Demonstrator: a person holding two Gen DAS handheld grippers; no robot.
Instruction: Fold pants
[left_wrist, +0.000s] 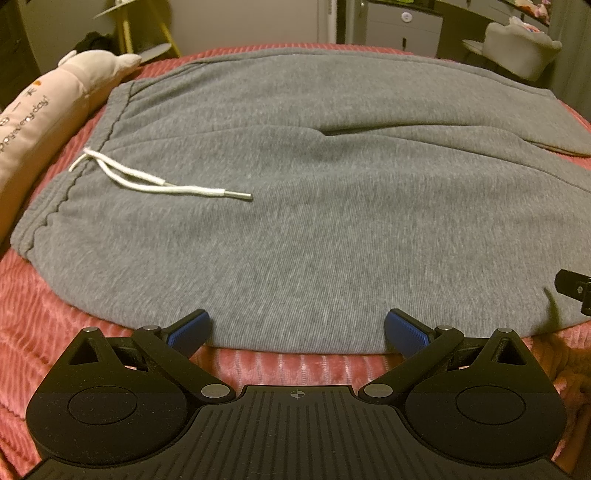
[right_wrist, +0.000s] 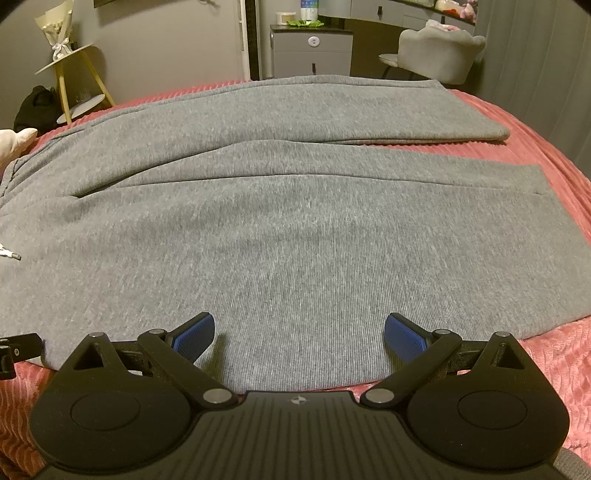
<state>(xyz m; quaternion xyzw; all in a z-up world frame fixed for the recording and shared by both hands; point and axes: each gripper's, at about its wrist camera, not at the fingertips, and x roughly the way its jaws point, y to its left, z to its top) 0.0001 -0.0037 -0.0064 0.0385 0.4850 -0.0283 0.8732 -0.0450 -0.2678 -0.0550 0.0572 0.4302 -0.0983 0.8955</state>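
Both claws, left claw (left_wrist: 297, 328) and right claw (right_wrist: 299, 332), gape wide over grey pants (left_wrist: 295, 184)

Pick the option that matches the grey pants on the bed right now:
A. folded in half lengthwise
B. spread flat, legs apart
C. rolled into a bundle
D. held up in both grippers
B: the grey pants lie flat on the pink bedspread, whose pink shows between the two legs.

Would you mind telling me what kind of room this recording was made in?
Most likely a bedroom: grey pants lie on a bed with a pink ribbed cover, a plush pillow beside it, and an upholstered chair by a cabinet.
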